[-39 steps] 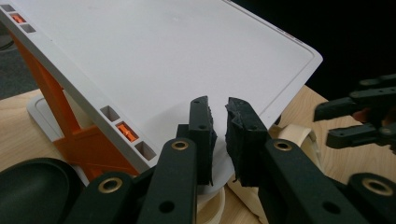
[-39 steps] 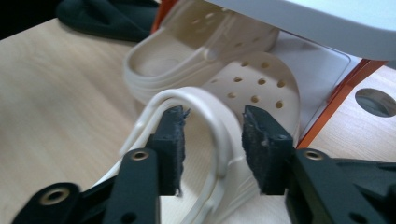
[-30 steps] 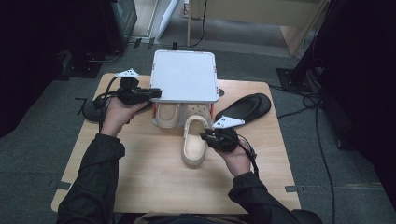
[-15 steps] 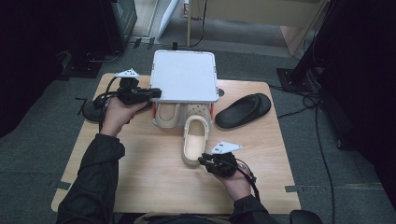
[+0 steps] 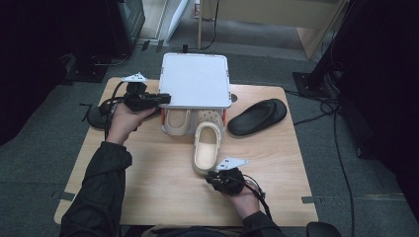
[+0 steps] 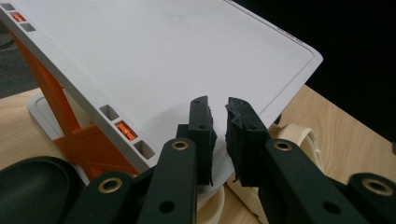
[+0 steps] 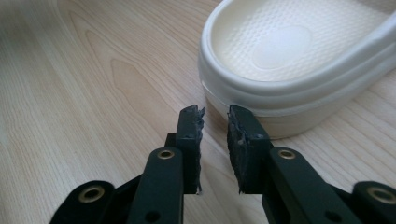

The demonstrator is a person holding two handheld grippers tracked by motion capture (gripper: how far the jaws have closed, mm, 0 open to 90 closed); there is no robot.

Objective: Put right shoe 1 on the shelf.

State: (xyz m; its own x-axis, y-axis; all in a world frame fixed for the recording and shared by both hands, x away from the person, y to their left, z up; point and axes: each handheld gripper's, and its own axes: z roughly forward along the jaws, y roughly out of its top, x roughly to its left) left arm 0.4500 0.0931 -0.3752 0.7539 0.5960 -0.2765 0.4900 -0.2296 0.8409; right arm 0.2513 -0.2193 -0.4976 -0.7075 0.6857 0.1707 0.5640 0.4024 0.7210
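A cream clog (image 5: 206, 147) is seen lying sole-down on the desk (image 5: 148, 187), its toe tucked under the raised white lid (image 5: 195, 80) of a rack and its heel pointing toward six o'clock. A second cream clog (image 5: 176, 120) sits beside it, at its ten o'clock, further under the lid. A black sandal (image 5: 257, 117) lies apart at about two o'clock.

The clog is judged to be light moulded foam: springy, slightly yielding under pressure, with a matte, pebbled footbed that should not slip. The thick heel rim (image 7: 261, 100) is taken as the best place to be gripped, since the wall there is narrow enough to be pinched and firm enough not to fold.

The right gripper (image 5: 217, 177) is held just behind that heel; its jaws have just been closing, a narrow gap remains and nothing is caught between them. The left gripper (image 6: 218, 122) is held at the lid's near left edge with its jaws almost shut; whether the lid's edge is actually pinched cannot be told with certainty, though it appears so.
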